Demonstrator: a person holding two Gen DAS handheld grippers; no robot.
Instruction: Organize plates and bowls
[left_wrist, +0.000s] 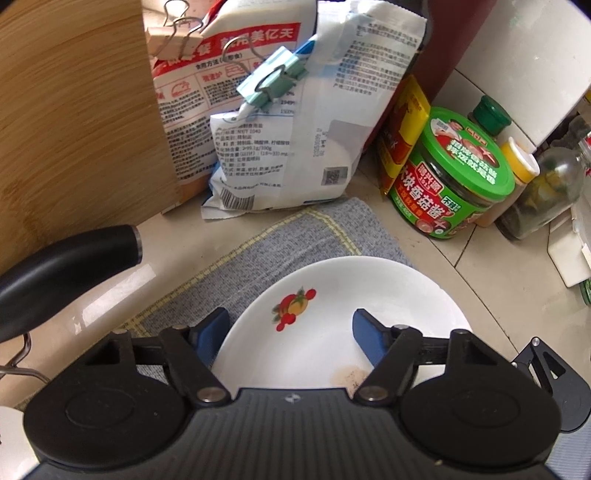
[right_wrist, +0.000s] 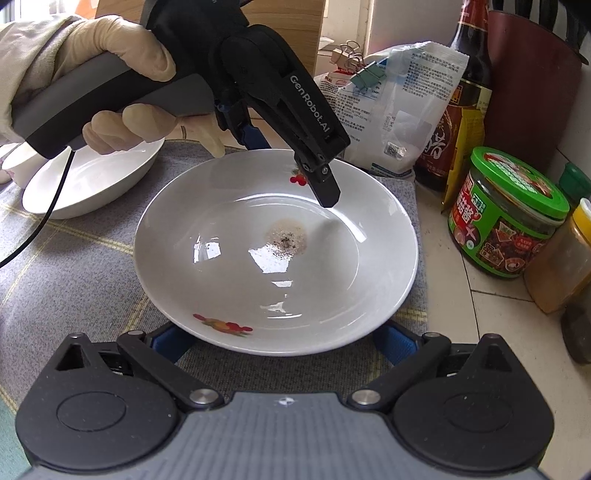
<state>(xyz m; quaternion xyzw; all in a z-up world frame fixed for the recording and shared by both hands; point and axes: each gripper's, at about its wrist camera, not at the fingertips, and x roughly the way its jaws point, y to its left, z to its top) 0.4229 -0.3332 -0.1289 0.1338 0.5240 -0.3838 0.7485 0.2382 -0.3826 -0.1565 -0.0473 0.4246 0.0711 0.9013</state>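
Note:
A white plate (right_wrist: 229, 280) with fruit prints and a brown stain at its centre lies on a grey mat (right_wrist: 74, 280). In the left wrist view the same plate (left_wrist: 332, 295) fills the lower middle. My left gripper (left_wrist: 290, 332) straddles its far rim: one blue finger (left_wrist: 212, 334) is outside the rim and the other hangs over the inside, with a wide gap and no pad pressing. From the right wrist, a gloved hand (right_wrist: 122, 48) holds the left gripper (right_wrist: 288, 162). My right gripper (right_wrist: 282, 343) stands open at the near rim, its fingertips hidden under the plate. A second white dish (right_wrist: 92, 184) sits at the left.
Clipped food bags (left_wrist: 280, 122) and a wooden board (left_wrist: 74, 129) stand behind the mat. A green-lidded jar (right_wrist: 506, 214), a dark sauce bottle (right_wrist: 465, 110) and a yellow-capped jar (right_wrist: 561, 266) crowd the right side on the tiled counter. A black handle (left_wrist: 66, 266) juts in at left.

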